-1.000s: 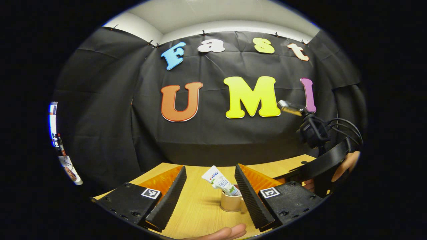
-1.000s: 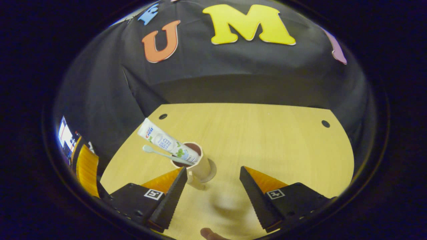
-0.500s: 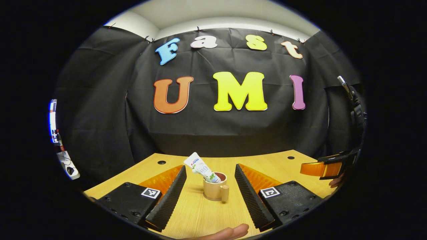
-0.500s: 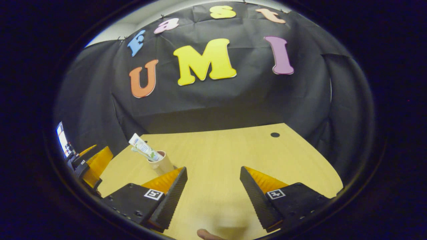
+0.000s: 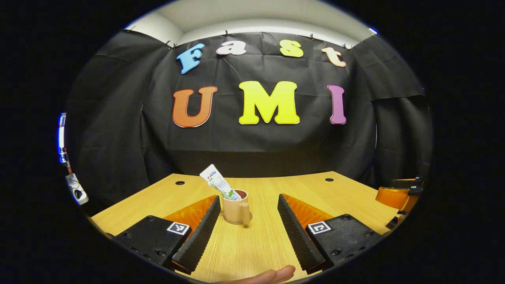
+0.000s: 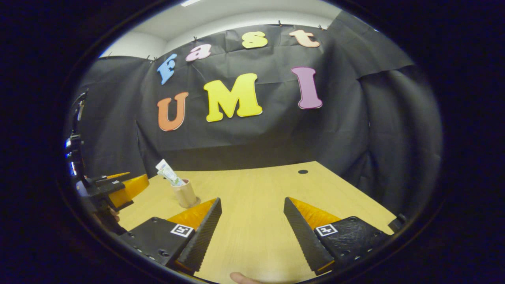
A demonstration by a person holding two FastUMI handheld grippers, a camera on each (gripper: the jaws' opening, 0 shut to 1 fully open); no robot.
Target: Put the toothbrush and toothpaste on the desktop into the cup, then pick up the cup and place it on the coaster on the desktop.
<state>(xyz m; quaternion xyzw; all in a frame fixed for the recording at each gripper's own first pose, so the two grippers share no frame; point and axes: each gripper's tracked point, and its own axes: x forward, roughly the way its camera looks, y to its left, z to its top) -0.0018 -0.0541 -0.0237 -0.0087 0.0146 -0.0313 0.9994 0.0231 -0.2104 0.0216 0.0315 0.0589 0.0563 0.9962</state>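
- Left gripper view: the left gripper (image 5: pixel 246 225) stands with its two fingers spread wide and nothing between them but bare tabletop. The tan ceramic cup with a side handle (image 5: pixel 235 208) sits upright on the light wooden desktop (image 5: pixel 347 195), straight ahead of this gripper and just beyond its fingertips, a little toward the left finger. Its handle faces the camera. The white toothpaste tube (image 5: pixel 218 183) stands in the cup with its long axis leaning up and to the left, flat end topmost. I cannot make out the toothbrush here. No coaster can be picked out around the cup's foot from this side. The right gripper (image 5: pixel 396 197) shows near the desktop's right edge, well apart from the cup.
- Right gripper view: the right gripper (image 6: pixel 252 228) is likewise spread, holding nothing. The cup (image 6: pixel 184 193) lies well off to its left, toward the desktop's left edge, with the tube (image 6: pixel 167 172) leaning left out of it. A thin dark ring at the cup's base may be the coaster, though it is too small to be sure. The left gripper (image 6: pixel 118 188) sits just beside the cup, at the left edge.
- Judgement: the left gripper is the nearer one and already faces the cup; any further handling would fall to it.
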